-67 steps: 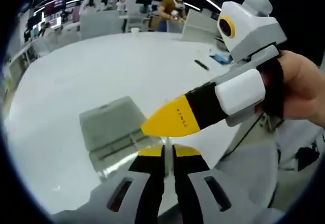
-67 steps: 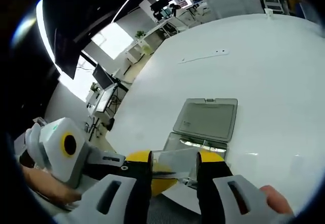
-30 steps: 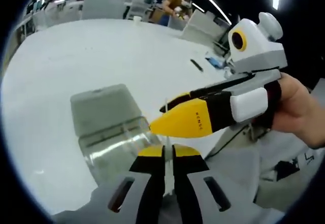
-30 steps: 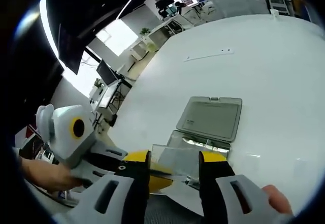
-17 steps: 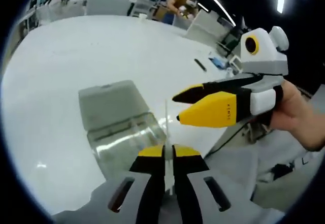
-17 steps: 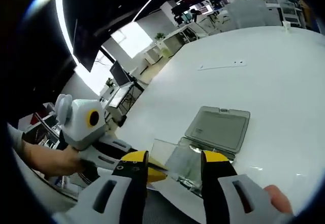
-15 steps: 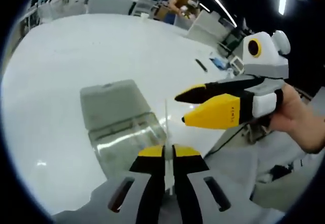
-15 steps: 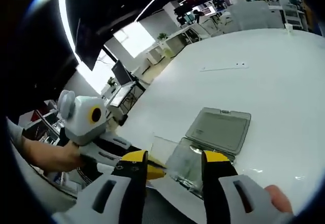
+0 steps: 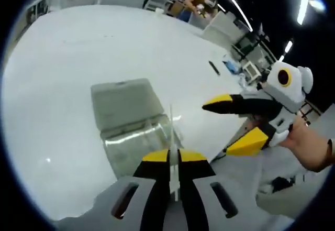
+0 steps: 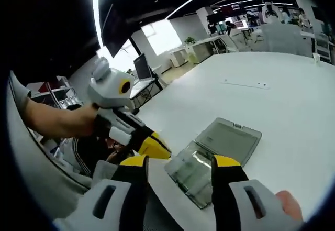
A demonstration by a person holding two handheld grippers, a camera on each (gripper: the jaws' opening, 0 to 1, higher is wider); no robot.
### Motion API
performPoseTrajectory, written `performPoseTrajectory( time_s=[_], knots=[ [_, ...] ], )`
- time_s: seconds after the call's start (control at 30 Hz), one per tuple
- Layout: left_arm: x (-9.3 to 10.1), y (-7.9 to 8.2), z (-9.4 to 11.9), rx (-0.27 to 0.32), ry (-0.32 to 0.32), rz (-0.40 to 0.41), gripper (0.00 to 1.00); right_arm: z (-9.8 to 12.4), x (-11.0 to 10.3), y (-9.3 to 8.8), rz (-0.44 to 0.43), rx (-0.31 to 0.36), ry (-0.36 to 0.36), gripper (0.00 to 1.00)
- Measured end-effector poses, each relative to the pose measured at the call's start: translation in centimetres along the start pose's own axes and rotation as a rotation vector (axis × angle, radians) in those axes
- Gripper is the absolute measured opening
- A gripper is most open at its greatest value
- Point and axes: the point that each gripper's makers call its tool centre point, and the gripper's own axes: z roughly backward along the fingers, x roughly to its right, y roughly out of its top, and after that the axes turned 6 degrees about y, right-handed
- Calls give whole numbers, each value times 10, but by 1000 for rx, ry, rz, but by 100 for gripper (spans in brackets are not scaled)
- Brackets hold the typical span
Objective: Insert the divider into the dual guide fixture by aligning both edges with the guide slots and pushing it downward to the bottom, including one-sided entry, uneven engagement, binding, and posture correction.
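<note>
Left gripper view: left gripper (image 9: 173,157) jaws nearly together, pinching a thin clear divider (image 9: 171,131) that stands edge-on straight up from between the yellow tips. Just past the tips, slightly left, sits the clear plastic box (image 9: 137,142) on the white table (image 9: 68,47); its grey lid (image 9: 124,101) lies flat, hinged open on the far side of the box. Divider's lower part overlaps the box's near right corner in this view; cannot tell whether it is in any slot or touching the box. Right gripper (image 9: 241,129) comes in from the right, held by a hand (image 9: 309,150), jaws spread wide and nothing between them, well apart from the divider. A dark pen-like thing (image 9: 213,67) lies far off on the table, beyond and right of the tips.

Right gripper view: right gripper (image 10: 180,163) jaws wide apart, nothing held. Box (image 10: 196,171) sits between and just beyond the two yellow tips, lid (image 10: 227,136) open flat past it toward the right. Left gripper (image 10: 152,146) is on the left, its yellow tip near the box's left end, gripped by a hand (image 10: 84,121); the divider is too thin to make out here. A thin strip (image 10: 243,84) lies far ahead on the table (image 10: 293,100).
</note>
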Motion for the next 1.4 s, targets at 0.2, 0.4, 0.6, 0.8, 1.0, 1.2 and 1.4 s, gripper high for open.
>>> performPoseTrajectory(
  time_s=[0.2,0.4,0.6,0.8,1.0,1.2,1.4],
  knots=[
    [-7,2,-1,-24,2,61,1,0,-4,-7,89,-15,4,50],
    [-13,1,-4,-65,31,88,1,2,-5,-18,140,-28,7,53],
    [-18,-3,-7,-108,60,110,1,8,-3,-29,178,-31,7,55],
    [-21,-7,-11,-134,66,161,1,13,-2,-38,203,-31,7,56],
    [-28,-8,-14,-152,84,212,1,14,-2,-43,229,-32,8,56],
    [-31,-11,-14,-164,98,231,1,15,-3,-51,238,-37,17,57],
    [-36,-15,-16,-178,112,254,1,16,-4,-52,245,-33,26,58]
  ],
)
